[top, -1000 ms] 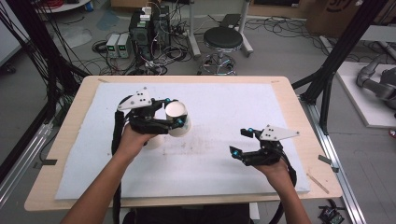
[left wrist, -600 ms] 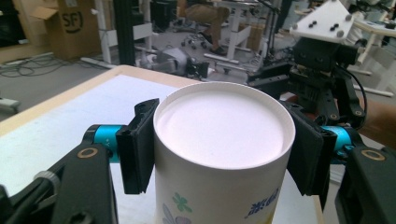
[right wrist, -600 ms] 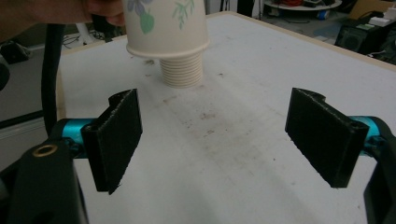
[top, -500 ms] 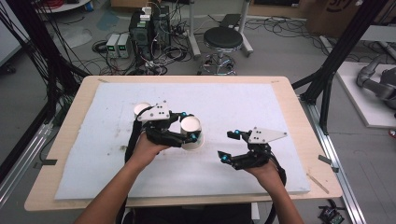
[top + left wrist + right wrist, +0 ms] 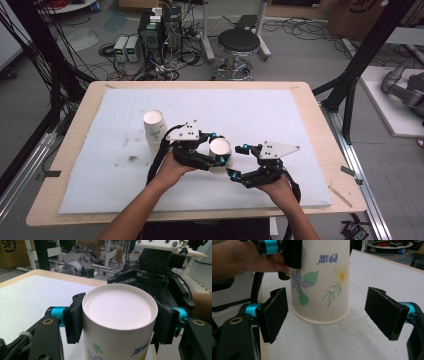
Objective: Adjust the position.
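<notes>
A wooden counter (image 5: 320,150) covered by a white mat is seen from above. Just over its middle, an upside-down paper cup (image 5: 220,152), long axis vertical, is clamped in the left hand-held gripper (image 5: 216,149). Directly ahead of the right hand-held gripper (image 5: 239,161), the cup's rim lies between jaws held wide apart.

Left tool (image 5: 117,322) clamped on upturned paper cup (image 5: 119,315); right tool (image 5: 160,270) just behind.
</notes>
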The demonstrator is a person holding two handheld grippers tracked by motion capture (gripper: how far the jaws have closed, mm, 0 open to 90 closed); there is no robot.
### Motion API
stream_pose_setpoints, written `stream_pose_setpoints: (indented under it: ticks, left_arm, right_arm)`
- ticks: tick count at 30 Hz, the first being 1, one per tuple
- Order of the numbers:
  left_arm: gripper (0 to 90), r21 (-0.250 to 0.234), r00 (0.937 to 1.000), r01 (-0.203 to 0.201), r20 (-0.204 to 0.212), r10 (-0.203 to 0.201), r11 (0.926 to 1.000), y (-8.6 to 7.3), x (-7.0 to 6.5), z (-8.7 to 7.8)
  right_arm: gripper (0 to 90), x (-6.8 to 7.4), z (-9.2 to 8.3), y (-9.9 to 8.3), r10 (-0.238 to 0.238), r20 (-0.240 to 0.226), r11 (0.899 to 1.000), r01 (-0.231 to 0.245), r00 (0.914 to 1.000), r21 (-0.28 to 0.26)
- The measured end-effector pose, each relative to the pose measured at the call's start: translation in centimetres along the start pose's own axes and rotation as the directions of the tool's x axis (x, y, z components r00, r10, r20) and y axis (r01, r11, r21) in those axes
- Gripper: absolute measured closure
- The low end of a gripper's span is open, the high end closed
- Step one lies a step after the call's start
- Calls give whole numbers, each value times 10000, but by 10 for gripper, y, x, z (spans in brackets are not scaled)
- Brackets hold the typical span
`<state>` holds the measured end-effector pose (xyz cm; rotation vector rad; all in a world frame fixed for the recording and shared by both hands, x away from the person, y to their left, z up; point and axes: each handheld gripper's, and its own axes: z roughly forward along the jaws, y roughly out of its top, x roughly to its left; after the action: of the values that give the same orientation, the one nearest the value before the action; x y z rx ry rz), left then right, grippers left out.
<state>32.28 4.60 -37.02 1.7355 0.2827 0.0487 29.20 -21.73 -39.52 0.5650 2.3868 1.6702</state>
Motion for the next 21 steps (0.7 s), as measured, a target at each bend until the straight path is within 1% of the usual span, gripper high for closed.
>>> stream_pose_setpoints:
  ticks: [2,5,6,7,9,10,12,13,14,15,18,21]
  left_arm:
    - [353,-32,9999,-4,111,5,10000,0,-1,2]
    - [354,-30,9997,-22,253,23,10000,-1,-3,5]
    - [354,-99,9995,-9,306,12,10000,-1,-3,6]
    - [355,-120,9993,-12,372,16,9999,-1,-4,7]
    - [356,-232,9988,93,490,-81,9997,-2,-4,8]
    - [357,-239,9985,103,538,-90,9997,-2,-5,9]
    - [357,-322,9982,131,581,-112,9994,-3,-5,9]
    - [357,-348,9980,150,613,-128,9993,-3,-4,9]
    - [358,-409,9979,192,632,-166,9990,-3,-4,9]
    - [358,-399,9980,167,615,-142,9991,-3,-4,9]
    - [360,-411,9979,116,634,-90,9991,-3,-4,8]
    - [361,-374,9977,107,670,-82,9992,-3,-4,7]
  right_arm:
    - [190,1,1,0,116,-153,9999,-117,9998,-78]
    - [190,0,3,-1,77,-245,9998,-81,9997,-169]
    - [190,0,4,-1,36,-257,9998,-41,9997,-203]
    - [190,0,6,-2,112,-386,9997,-120,9992,-223]
    - [190,0,9,-3,78,-499,9998,-87,9987,-172]
    - [190,1,10,-4,137,-631,9998,-148,9979,-158]
    - [198,1,13,-5,104,-712,9994,-127,9974,-316]
    - [218,0,14,-6,111,-750,9992,-140,9971,-378]
    - [271,0,14,-6,164,-854,9992,-195,9962,-357]
    - [273,1,15,-7,121,-951,9992,-157,9954,-375]
    - [303,0,14,-7,-38,-867,9993,5,9962,-373]
    - [344,1,13,-6,-105,-885,9996,80,9960,-283]
